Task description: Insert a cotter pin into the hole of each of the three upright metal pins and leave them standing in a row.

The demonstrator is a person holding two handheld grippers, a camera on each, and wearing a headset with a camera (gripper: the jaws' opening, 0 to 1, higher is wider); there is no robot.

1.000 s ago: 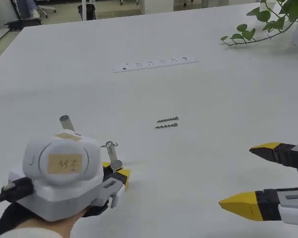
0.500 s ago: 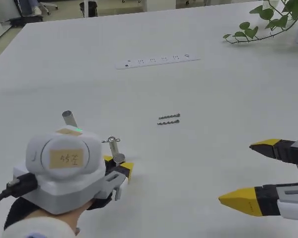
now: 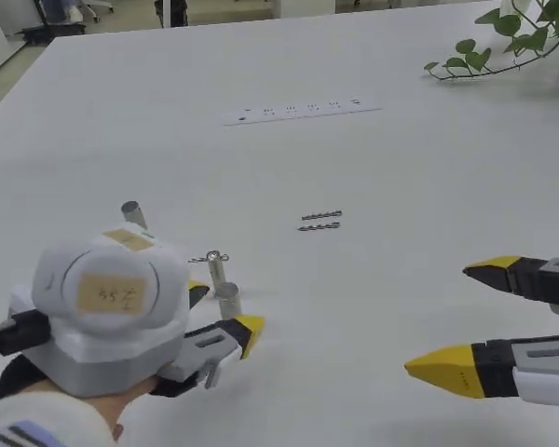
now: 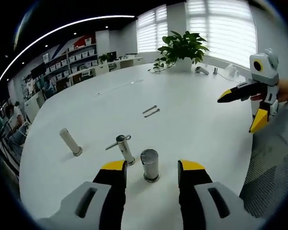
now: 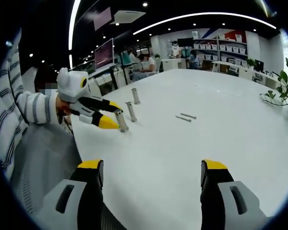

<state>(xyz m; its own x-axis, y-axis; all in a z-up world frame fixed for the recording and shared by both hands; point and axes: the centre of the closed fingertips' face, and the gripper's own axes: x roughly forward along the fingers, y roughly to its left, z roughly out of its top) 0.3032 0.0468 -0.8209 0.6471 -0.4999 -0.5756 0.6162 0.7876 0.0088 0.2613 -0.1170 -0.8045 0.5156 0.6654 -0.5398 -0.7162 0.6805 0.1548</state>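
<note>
White tabletop carries everything. Plant sprawls over its far right corner, well apart from the work.

Left claw is low over the near left part of the tabletop, held in a hand. Jaws apart, straddling the near pin. The left gripper view has that pin standing in the gap of the left claw with daylight on both sides, so nothing is clamped. From the right gripper view the left claw sits right at the near pin.

Right claw hovers at the near right, jaws wide apart, nothing between them. Same in its own view: bare tabletop between the tips. Well apart from the pins.

Power strip lies flat farther back, centre.

Three metal pins, all standing on their bases. Middle pin is just behind the near pin. Far pin is off to the left, with a wider gap. Rough diagonal line, not evenly spaced.

Fitted cotter pin goes through the top of the middle pin, ring end showing. No cotter pin visible on the near and far pins.

Two loose cotter pins lie side by side, flat on the tabletop, right of the pins, between them and the power strip.
</note>
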